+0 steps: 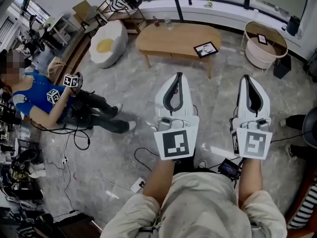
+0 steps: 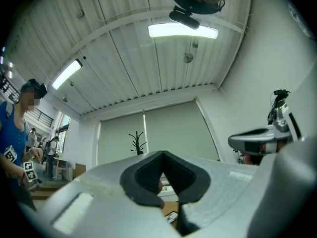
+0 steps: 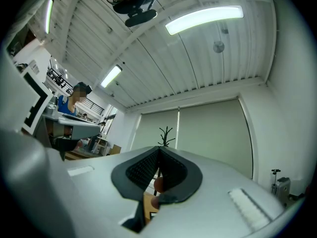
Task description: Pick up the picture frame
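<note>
**Both grippers clenched and empty, well short of the frame**

The picture frame (image 1: 205, 49) lies flat near the right end of the low wooden surface (image 1: 163, 38), face up and within reach from its near edge. The left gripper (image 1: 178, 76) and right gripper (image 1: 246, 78) are held side by side, well apart from that surface and aimed toward it. Both pairs of jaws are pressed together on nothing, probably a carrying pose. They must part before any grasp.

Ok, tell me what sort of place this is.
Likely a robotics data-collection lab staged as a lounge: a low wooden table, an egg-shaped beanbag, and a seated person with marker cubes.
</note>
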A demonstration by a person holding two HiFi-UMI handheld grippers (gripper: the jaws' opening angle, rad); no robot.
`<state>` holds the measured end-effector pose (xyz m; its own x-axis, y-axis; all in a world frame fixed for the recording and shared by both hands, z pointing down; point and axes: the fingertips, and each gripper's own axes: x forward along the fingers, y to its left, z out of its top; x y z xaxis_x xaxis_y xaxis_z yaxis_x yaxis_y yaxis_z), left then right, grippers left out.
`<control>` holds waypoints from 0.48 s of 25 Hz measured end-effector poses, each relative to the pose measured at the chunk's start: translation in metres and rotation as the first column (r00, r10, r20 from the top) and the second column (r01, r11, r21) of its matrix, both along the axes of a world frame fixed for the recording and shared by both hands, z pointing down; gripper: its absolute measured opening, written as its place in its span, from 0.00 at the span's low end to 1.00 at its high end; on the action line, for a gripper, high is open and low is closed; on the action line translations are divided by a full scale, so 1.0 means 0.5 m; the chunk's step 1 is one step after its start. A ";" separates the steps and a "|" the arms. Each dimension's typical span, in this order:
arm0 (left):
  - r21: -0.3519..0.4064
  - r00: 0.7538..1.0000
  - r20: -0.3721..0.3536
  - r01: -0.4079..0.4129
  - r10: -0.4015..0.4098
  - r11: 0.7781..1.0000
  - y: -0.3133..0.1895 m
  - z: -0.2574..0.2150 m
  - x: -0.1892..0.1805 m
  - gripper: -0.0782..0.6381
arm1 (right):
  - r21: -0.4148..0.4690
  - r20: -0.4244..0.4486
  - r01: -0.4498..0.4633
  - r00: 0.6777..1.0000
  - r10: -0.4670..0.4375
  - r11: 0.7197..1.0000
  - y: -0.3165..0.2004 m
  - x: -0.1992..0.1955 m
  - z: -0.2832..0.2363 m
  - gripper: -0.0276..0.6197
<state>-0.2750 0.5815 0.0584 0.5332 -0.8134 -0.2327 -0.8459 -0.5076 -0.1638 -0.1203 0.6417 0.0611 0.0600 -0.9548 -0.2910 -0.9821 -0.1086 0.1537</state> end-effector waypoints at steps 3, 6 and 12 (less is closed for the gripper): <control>0.001 1.000 -0.001 -0.009 0.009 1.000 -0.010 0.001 -0.005 0.12 | -0.003 0.001 -0.013 1.000 0.013 1.000 -0.005 -0.003 0.001 0.05; 0.005 1.000 -0.007 -0.022 0.022 1.000 -0.029 0.003 -0.004 0.12 | -0.006 -0.008 -0.028 1.000 0.028 1.000 -0.021 -0.005 0.002 0.05; 0.011 0.998 -0.022 -0.050 0.051 0.999 -0.108 0.002 0.011 0.12 | 0.000 -0.027 -0.056 0.998 0.056 0.998 -0.095 -0.001 -0.002 0.05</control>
<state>-0.2696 0.5277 0.0596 0.5683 -0.7831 -0.2527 -0.8226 -0.5483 -0.1508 -0.1210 0.5942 0.0602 0.1058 -0.9505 -0.2923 -0.9701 -0.1632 0.1798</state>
